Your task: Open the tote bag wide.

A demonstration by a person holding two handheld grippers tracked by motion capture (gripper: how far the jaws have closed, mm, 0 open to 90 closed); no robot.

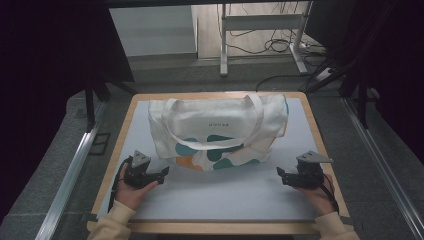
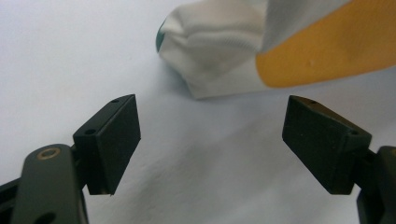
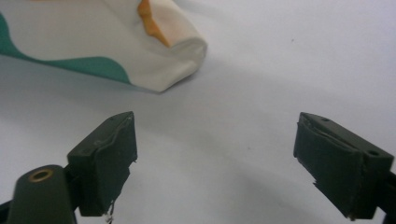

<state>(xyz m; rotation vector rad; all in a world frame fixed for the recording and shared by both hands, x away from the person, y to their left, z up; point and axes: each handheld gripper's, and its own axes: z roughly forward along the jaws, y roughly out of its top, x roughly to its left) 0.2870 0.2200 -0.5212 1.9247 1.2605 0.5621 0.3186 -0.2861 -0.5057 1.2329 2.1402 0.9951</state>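
Observation:
A white canvas tote bag (image 1: 218, 131) with teal and orange shapes lies flat on the pale mat (image 1: 220, 195), its handles draped across its front. My left gripper (image 1: 164, 173) rests on the mat just off the bag's near left corner (image 2: 210, 70), jaws open with nothing between them. My right gripper (image 1: 280, 174) sits near the bag's near right corner (image 3: 173, 70), also open and empty. Each gripper is held by a hand that comes in from the near edge. In both gripper views the black pads (image 2: 114, 140) (image 3: 109, 161) stand wide apart above bare mat.
The mat covers a wooden table (image 1: 320, 135) with a rim on all sides. Metal rails (image 1: 75, 170) run along both sides of the table. Beyond the far edge stand a white desk frame (image 1: 262, 30) and cables on the floor.

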